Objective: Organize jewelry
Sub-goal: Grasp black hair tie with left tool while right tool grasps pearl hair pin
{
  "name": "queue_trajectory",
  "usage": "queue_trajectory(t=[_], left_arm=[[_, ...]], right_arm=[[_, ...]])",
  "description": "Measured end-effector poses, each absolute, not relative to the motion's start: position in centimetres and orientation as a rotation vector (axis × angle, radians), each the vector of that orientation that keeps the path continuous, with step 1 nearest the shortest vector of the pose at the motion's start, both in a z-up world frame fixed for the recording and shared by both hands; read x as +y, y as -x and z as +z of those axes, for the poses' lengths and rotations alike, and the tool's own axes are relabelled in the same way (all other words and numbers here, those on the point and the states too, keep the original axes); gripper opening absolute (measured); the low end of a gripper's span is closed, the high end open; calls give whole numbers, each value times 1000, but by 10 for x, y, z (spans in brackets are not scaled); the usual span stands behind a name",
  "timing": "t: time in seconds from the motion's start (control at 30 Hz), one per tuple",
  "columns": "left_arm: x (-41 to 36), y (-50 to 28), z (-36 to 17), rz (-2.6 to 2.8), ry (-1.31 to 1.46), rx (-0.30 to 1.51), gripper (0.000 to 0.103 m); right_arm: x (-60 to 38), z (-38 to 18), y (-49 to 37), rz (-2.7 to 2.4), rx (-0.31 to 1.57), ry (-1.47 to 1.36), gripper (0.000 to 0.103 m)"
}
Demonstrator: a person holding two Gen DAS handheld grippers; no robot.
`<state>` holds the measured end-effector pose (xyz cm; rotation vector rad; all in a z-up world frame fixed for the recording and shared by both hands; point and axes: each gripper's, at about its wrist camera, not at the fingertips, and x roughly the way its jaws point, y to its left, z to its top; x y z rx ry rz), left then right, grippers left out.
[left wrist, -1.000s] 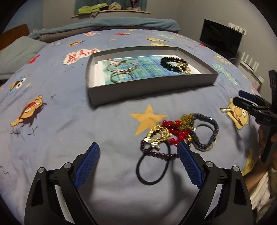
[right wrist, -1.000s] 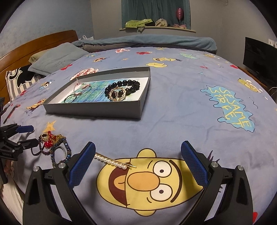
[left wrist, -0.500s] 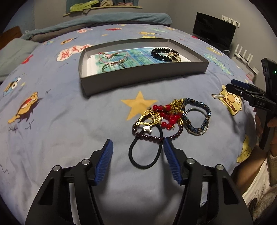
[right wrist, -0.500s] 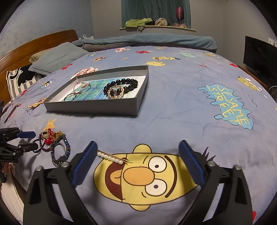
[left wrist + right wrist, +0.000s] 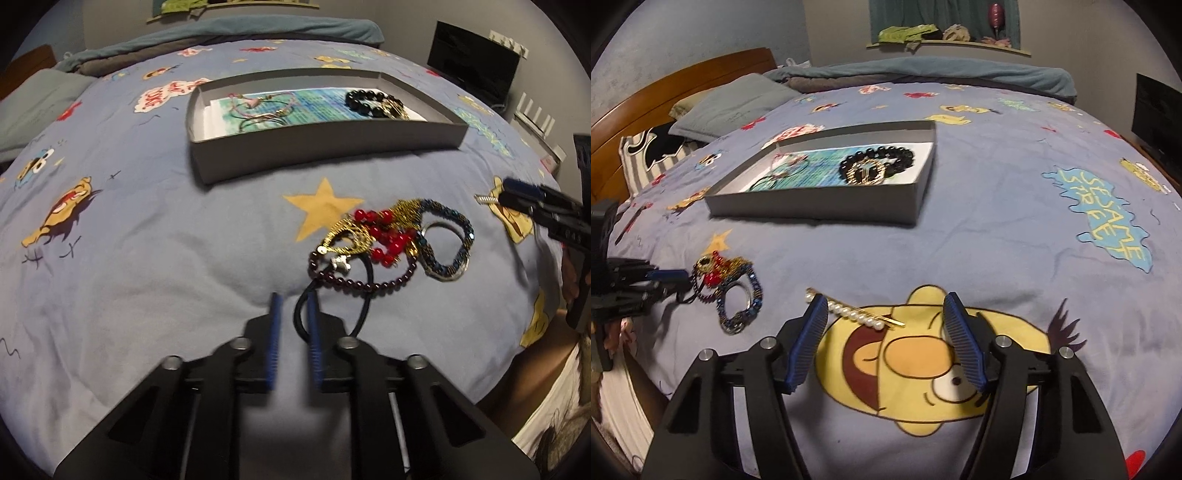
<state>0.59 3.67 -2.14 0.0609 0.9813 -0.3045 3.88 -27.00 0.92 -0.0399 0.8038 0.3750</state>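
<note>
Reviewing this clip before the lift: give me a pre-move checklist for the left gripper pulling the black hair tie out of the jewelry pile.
1. left gripper closed around the black hair tie: cannot tell; the jaws are nearly shut, with the band at the right finger.
2. Tie free of the dark bead bracelet: not ok, they overlap.
3. gray tray has bare floor: ok.
4. right gripper clear of the pile: ok, open over the pearl hair clip.
</note>
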Motion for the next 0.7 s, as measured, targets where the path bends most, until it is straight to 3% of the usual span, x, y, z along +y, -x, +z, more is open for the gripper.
queue_trajectory(t=[0.17,0.37,0.6,0.7], left_arm=[[38,-5,-18,-294,-59,956,5],[38,-6,-11,-269,-75,914,4],[38,-5,-9,-275,-79,899,4],[39,-3,-6,-273,-83,881,4]], right_arm=[[-257,8,-35,402,789,100,63],[-238,0,-37,407,784,214,52],[-236,-2,-41,401,793,206,6],[-239,1,-42,407,782,174,6]])
